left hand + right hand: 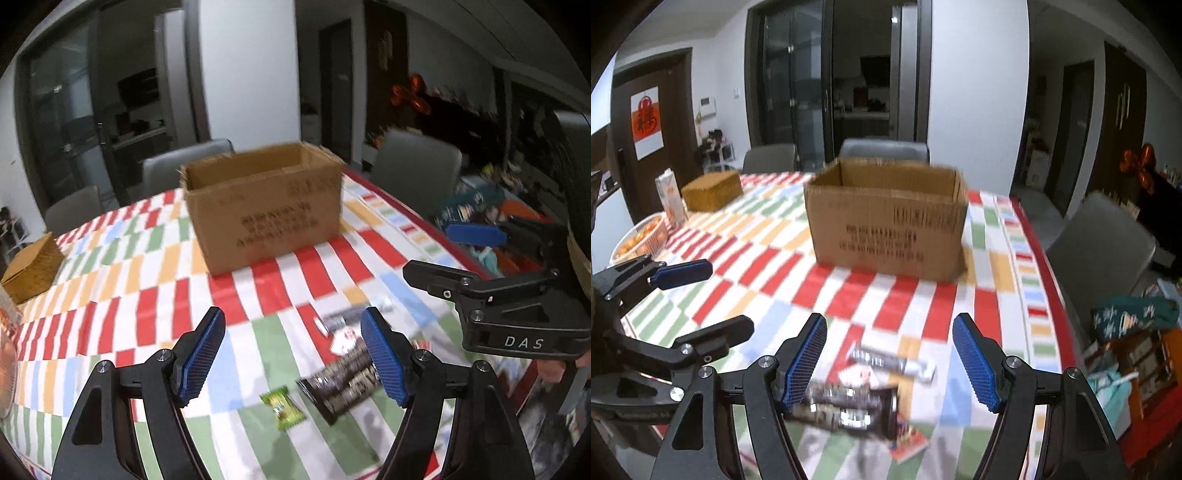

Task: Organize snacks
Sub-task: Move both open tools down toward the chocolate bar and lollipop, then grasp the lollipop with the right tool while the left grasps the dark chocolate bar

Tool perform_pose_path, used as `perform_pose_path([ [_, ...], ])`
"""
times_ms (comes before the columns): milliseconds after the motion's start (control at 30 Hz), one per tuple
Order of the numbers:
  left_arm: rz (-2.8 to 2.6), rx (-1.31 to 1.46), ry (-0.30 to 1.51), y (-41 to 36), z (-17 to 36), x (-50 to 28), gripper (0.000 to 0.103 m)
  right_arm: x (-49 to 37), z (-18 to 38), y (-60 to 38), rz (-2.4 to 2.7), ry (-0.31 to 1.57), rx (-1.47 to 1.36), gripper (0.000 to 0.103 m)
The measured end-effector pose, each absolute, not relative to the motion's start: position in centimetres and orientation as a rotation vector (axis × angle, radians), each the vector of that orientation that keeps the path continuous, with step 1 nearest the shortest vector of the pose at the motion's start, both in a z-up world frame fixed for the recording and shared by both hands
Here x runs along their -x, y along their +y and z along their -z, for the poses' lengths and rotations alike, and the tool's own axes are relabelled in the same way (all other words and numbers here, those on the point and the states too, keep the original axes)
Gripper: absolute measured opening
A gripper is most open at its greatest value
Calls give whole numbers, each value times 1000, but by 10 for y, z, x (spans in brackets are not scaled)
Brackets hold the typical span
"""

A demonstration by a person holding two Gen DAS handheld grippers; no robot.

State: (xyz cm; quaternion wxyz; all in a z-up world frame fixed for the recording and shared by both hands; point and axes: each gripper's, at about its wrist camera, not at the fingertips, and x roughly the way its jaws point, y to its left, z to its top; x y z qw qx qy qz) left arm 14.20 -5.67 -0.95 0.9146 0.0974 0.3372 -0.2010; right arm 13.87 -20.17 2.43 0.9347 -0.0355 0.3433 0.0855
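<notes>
An open cardboard box (266,206) stands on the chequered tablecloth, also in the right wrist view (890,225). Snacks lie near the front edge: a dark wrapped bar (341,387), a small green candy (282,408) and a silver-white packet (334,325). In the right wrist view the dark bar (849,406) and silver packet (892,362) lie below my right gripper (890,362). My left gripper (293,358) is open and empty above the snacks. My right gripper is open and empty; it shows at the right of the left wrist view (461,254).
A small woven brown box (713,190), a juice carton (670,199) and a bowl of oranges (639,240) stand at the table's left. Grey chairs (884,149) ring the table. Bags and boxes (1134,354) sit on the floor past the right edge.
</notes>
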Motion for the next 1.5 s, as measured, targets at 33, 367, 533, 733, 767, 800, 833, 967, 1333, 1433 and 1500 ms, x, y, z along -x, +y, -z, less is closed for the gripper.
perform_pose_path([
  [33, 431, -222, 710, -61, 16, -141, 77, -137, -17, -203, -171, 726, 80, 71],
  [367, 595, -384, 829, -92, 65, -134, 79, -126, 38, -211, -176, 912, 185, 71],
  [533, 641, -465, 869, -107, 86, -142, 79, -124, 58, -214, -182, 983, 202, 71],
  [733, 663, -464, 950, -115, 110, -160, 79, -130, 80, -221, -180, 1040, 195, 71],
  [767, 670, -468, 957, -117, 114, -161, 79, -131, 83, -222, -182, 1048, 192, 71],
  [800, 678, -472, 964, -118, 116, -161, 79, -132, 85, -223, -182, 1055, 190, 71],
  [833, 688, -477, 968, -120, 117, -161, 79, -133, 87, -224, -182, 1061, 189, 71],
  [967, 714, -492, 980, -127, 123, -166, 79, -134, 91, -225, -195, 1070, 186, 71],
  [1333, 718, -390, 1018, -126, 126, -178, 58, -149, 96, -229, -239, 1075, 128, 71],
  [1433, 659, -346, 1021, -115, 123, -176, 57, -154, 97, -227, -254, 1073, 130, 71],
  [1500, 624, -298, 1018, -108, 120, -175, 57, -158, 99, -225, -263, 1075, 123, 70],
])
